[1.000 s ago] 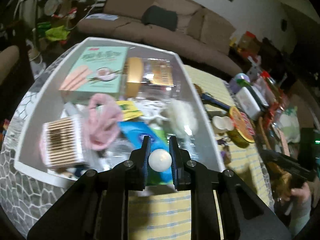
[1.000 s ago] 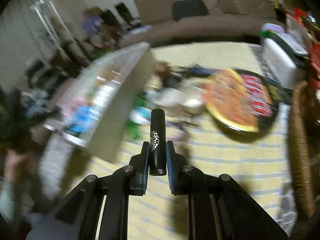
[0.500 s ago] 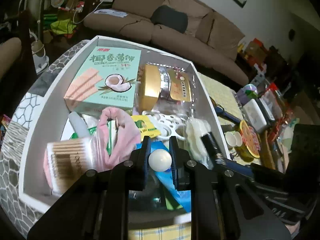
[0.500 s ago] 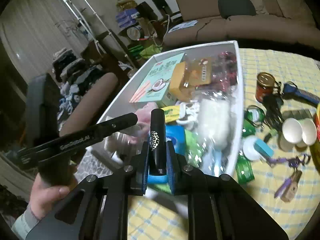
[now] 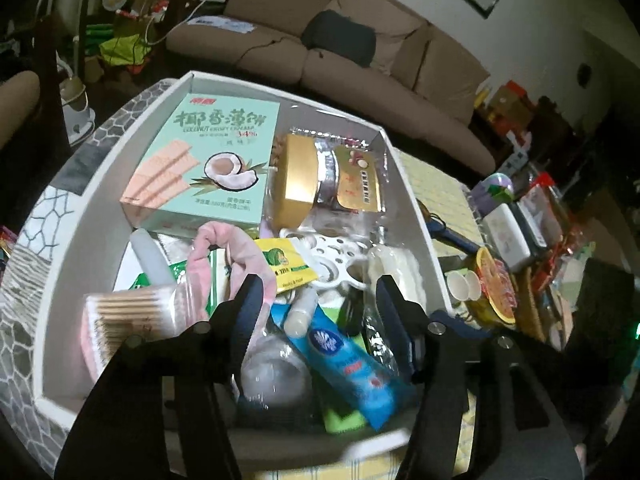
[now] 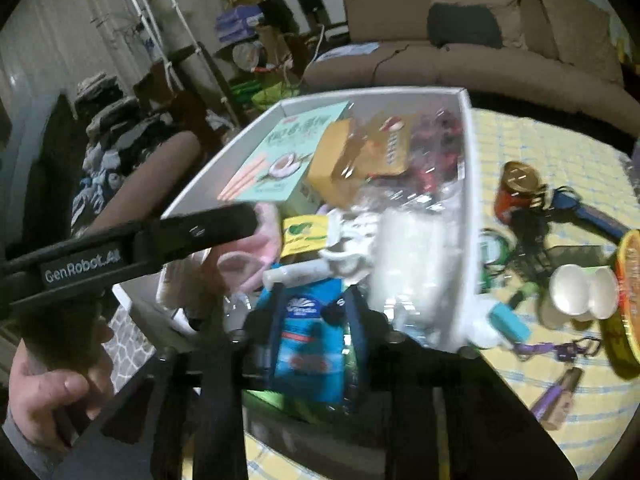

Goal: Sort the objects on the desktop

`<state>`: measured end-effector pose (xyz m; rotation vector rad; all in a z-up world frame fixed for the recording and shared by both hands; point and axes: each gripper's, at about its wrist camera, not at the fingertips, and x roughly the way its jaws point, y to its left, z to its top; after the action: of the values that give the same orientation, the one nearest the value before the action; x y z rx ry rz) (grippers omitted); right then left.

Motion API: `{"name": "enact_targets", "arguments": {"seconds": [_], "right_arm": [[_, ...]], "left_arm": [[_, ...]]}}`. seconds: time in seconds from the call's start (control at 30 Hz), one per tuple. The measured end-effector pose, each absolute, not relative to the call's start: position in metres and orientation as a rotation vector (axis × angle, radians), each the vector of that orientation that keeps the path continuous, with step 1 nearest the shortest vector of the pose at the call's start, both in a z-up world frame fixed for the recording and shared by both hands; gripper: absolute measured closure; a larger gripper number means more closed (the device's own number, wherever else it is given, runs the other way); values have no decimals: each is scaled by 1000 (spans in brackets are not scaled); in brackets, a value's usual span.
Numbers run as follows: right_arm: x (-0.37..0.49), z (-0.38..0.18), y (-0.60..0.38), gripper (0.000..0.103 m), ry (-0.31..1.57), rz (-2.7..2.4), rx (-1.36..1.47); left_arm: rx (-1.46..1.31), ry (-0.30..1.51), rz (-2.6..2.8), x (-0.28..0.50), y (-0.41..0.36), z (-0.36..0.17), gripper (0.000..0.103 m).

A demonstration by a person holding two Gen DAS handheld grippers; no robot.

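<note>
— Where's the box?
— The white box (image 5: 100,184) is under both my claws, crammed full; the biscuit carton (image 5: 200,168) is at its far end.
— Your claws?
— Left claw (image 5: 316,300) gapes empty over the white tube (image 5: 300,314); right claw (image 6: 314,300) spread wide over the blue packet (image 6: 308,344)

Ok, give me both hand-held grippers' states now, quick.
Left hand-held gripper: open, holding nothing, over the white box.
Right hand-held gripper: open, holding nothing, over the same box.
</note>
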<state>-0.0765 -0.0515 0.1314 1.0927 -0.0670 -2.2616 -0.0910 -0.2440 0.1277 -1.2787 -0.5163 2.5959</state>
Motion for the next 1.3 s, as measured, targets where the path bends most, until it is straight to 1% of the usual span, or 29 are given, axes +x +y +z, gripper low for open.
{"name": "enact_targets", "arguments": {"seconds": [0.07,0.1,0.13,0.17,0.2,0.23,0.33,0.5,0.7,0.77,0.8,0.87,0.9,0.97,1.0,1.03,1.07,1.13,1.2,1.3], "right_arm": [[-71,142,-31,68,-70,-2288,1075],[-67,147,-18,67,-66,-2305,1067],[-64,151,-8,63,-63,-2321,1061],[-59,155,11,58,-56,-2353,1057],[-56,158,24,55,-51,-2377,1057],[-53,159,40,52,-47,-2406,1058],[-43,157,90,50,-56,-2485,1084],[-28,137,160,50,-162,-2542,1159],[-15,119,203,50,-270,-2552,1194],[-13,114,212,50,-293,-2551,1197],[-12,111,214,50,-297,-2551,1199],[-10,106,219,50,-289,-2559,1205],[-9,104,221,50,-288,-2565,1211],[-7,100,228,48,-303,-2566,1216],[-7,99,232,47,-312,-2568,1215],[-6,98,235,41,-318,-2570,1213],[-7,99,238,29,-323,-2575,1209],[-5,100,245,14,-337,-2598,1184],[-7,102,254,14,-385,-2591,1164],[-17,102,269,14,-505,-2568,1157]], "left_arm": [[-1263,-485,2603,-79,-239,135,43],[-1254,-474,2605,-74,-236,138,40],[-1238,-461,2604,-67,-231,141,34],[-1219,-444,2601,-60,-223,144,32],[-1210,-428,2599,-56,-217,146,29],[-1190,-396,2592,-48,-205,148,29],[-1149,-328,2560,-31,-168,151,28],[-1103,-255,2495,-11,-106,151,28],[-1104,-140,2456,3,-41,137,28],[-1107,-126,2459,5,-26,133,25],[-1106,-114,2470,6,-20,131,22],[-1106,-86,2494,9,-8,128,21],[-1111,-82,2498,9,-3,127,18],[-1126,-89,2498,8,6,123,10],[-1135,-92,2498,6,9,120,1],[-1142,-99,2492,5,13,118,0],[-1157,-101,2480,3,18,116,0],[-1179,-106,2465,-1,26,111,0],[-1188,-118,2454,-5,31,107,0],[-1206,-167,2444,-19,37,102,0]]}}
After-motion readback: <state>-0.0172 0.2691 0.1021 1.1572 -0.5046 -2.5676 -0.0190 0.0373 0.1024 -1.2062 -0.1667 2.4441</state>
